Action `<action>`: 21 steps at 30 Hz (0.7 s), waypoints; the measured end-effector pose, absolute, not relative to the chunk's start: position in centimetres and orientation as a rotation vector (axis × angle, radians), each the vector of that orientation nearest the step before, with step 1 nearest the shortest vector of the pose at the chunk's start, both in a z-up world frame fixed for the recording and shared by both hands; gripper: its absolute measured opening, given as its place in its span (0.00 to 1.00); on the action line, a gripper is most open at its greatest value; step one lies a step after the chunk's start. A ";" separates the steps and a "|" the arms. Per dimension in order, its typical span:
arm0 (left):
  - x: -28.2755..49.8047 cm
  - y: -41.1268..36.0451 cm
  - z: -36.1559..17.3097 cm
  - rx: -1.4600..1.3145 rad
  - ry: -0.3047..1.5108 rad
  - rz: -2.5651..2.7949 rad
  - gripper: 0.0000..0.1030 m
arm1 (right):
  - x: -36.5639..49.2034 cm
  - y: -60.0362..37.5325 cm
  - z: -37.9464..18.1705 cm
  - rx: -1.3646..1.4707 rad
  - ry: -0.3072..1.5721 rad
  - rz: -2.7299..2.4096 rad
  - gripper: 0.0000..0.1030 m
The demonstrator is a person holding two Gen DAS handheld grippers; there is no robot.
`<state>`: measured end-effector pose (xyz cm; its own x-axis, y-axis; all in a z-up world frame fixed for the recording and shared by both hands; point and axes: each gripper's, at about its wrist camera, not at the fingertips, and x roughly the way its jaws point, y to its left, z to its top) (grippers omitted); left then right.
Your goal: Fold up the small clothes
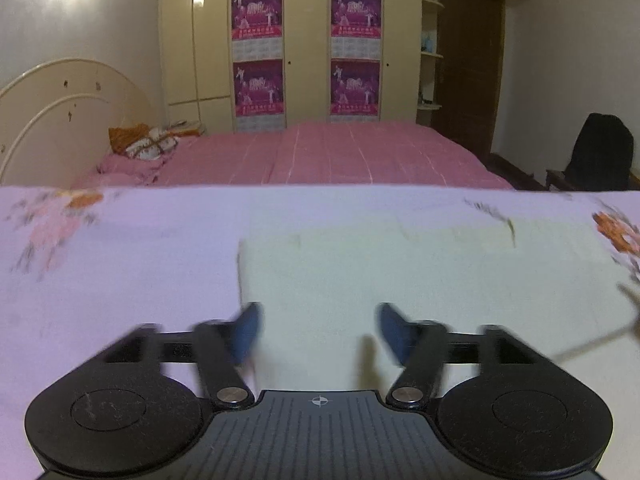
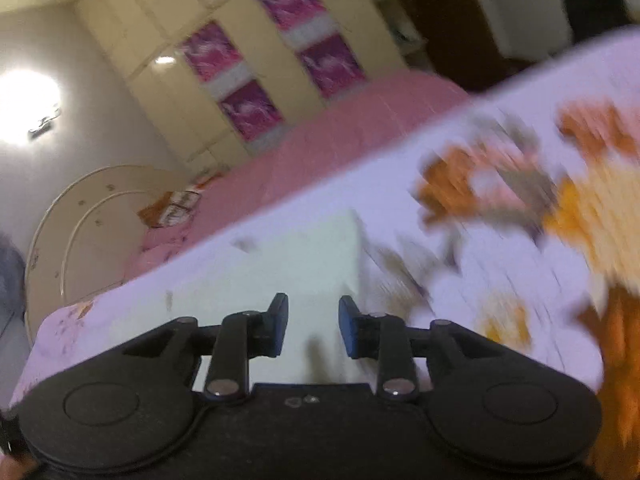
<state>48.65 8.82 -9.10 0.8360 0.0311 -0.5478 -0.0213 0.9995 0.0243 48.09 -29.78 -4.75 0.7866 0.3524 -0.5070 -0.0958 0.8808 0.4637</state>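
The left tool hangs with its blue pads apart and nothing between them, low over the near left part of a pale cream garment. The left pad sits about over the garment's left edge, so a closing pinch here could catch only a sliver of cloth, or could gather the floral sheet underneath along with it. Both pads are smeared in this view, so the tool seems to be moving; a grab made at that pace may land off the edge.

The right tool is likewise parted and empty, above the same garment near its right edge, and its view is strongly tilted and blurred on the right side. If this tool comes down at that angle, one pad could drag the cloth and rumple the flat layer instead of lifting it.

The garment lies flat on the floral-covered worktop, with its far edge close to the worktop's far rim. Beyond that rim are a pink bed and a wardrobe. A fold pushed away from the person could slide the light fabric toward the drop. How thick or layered the garment is cannot be told.
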 end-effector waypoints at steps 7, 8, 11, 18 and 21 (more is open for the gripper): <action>55.7 8.0 -9.9 0.074 0.656 -0.087 0.77 | 52.3 -24.8 -6.4 0.146 0.725 0.282 0.12; 56.7 8.4 -10.7 0.078 0.694 -0.066 0.77 | 52.2 -24.7 -6.9 0.126 0.729 0.276 0.12; 57.4 11.2 -11.8 -0.029 0.679 -0.013 0.79 | 51.7 -25.5 -7.5 0.139 0.709 0.278 0.09; 55.1 11.3 -10.6 -0.036 0.592 0.027 0.79 | 51.6 -25.8 -6.8 0.135 0.712 0.290 0.14; 54.0 8.5 -9.4 -0.025 0.534 -0.036 0.79 | 51.4 -24.6 -5.6 0.131 0.652 0.296 0.24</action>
